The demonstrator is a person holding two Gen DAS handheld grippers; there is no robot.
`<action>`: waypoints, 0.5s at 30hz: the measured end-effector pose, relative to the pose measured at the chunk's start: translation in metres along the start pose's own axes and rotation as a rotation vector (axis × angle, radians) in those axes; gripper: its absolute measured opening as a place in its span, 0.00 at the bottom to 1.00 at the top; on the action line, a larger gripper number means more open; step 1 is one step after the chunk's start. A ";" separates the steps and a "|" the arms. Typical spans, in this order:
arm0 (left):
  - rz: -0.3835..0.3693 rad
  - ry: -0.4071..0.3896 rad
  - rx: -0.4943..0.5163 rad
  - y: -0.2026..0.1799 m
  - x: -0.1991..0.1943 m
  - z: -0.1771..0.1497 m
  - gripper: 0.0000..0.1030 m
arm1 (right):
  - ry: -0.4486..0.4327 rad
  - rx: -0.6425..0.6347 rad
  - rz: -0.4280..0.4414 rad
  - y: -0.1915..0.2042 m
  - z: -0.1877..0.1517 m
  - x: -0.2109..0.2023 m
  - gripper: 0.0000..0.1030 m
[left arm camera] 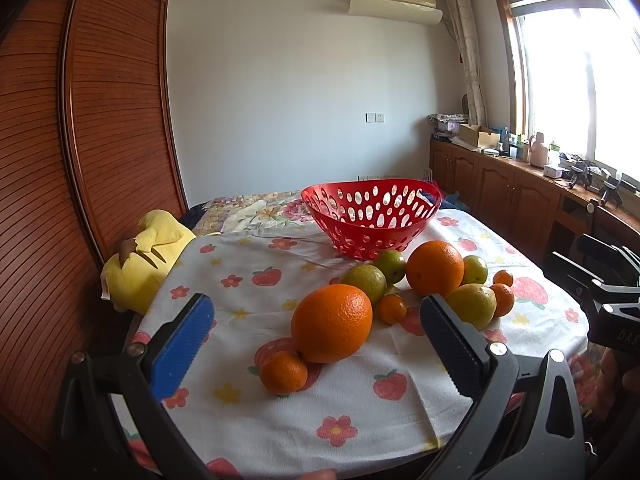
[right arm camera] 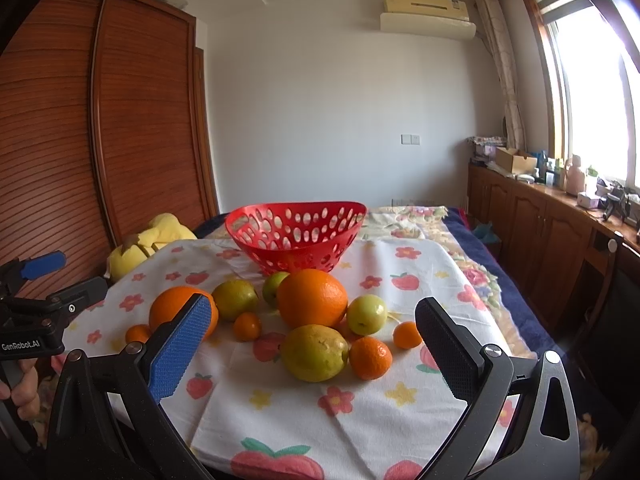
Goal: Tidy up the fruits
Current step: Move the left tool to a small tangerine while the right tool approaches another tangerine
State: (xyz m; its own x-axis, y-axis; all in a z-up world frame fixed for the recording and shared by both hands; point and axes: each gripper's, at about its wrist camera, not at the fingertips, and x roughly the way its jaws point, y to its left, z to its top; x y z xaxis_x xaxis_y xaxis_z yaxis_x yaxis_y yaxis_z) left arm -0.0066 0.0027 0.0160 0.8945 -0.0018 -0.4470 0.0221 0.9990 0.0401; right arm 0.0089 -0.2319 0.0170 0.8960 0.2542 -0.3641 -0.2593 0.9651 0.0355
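An empty red perforated basket (left arm camera: 372, 216) (right arm camera: 296, 232) stands at the far side of the table. In front of it lie two large oranges (left arm camera: 332, 322) (right arm camera: 312, 298), several green-yellow fruits (right arm camera: 314, 354) (left arm camera: 365, 282) and several small tangerines (left arm camera: 283, 372) (right arm camera: 370, 358). My left gripper (left arm camera: 316, 320) is open and empty, its fingers either side of the near large orange, above the table. My right gripper (right arm camera: 312, 330) is open and empty, in front of the yellow-green fruit. Each gripper shows at the edge of the other's view.
The table carries a white cloth (right arm camera: 400, 396) printed with strawberries and flowers. A yellow plush toy (left arm camera: 144, 260) lies at the table's left edge by a wooden wardrobe (left arm camera: 80, 140). A wooden counter (right arm camera: 560, 216) with clutter runs under the window at right.
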 end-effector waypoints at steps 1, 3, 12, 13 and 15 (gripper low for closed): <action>0.000 0.004 0.000 0.001 0.001 -0.001 1.00 | 0.002 0.001 0.000 -0.001 -0.001 0.001 1.00; -0.003 0.013 -0.002 0.003 0.005 -0.004 1.00 | 0.007 0.000 -0.001 -0.002 -0.002 0.003 1.00; -0.007 0.093 -0.034 0.022 0.037 -0.022 1.00 | 0.058 0.000 -0.029 -0.020 -0.017 0.024 1.00; -0.004 0.103 -0.034 0.025 0.041 -0.025 1.00 | 0.065 0.000 -0.034 -0.023 -0.020 0.026 1.00; 0.001 0.119 -0.036 0.029 0.048 -0.029 1.00 | 0.082 -0.004 -0.041 -0.029 -0.024 0.032 1.00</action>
State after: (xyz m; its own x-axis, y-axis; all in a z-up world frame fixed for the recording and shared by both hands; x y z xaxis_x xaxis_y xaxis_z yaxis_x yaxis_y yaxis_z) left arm 0.0238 0.0327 -0.0303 0.8350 0.0025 -0.5502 0.0032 1.0000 0.0094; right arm 0.0366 -0.2536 -0.0181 0.8735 0.2079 -0.4402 -0.2244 0.9744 0.0149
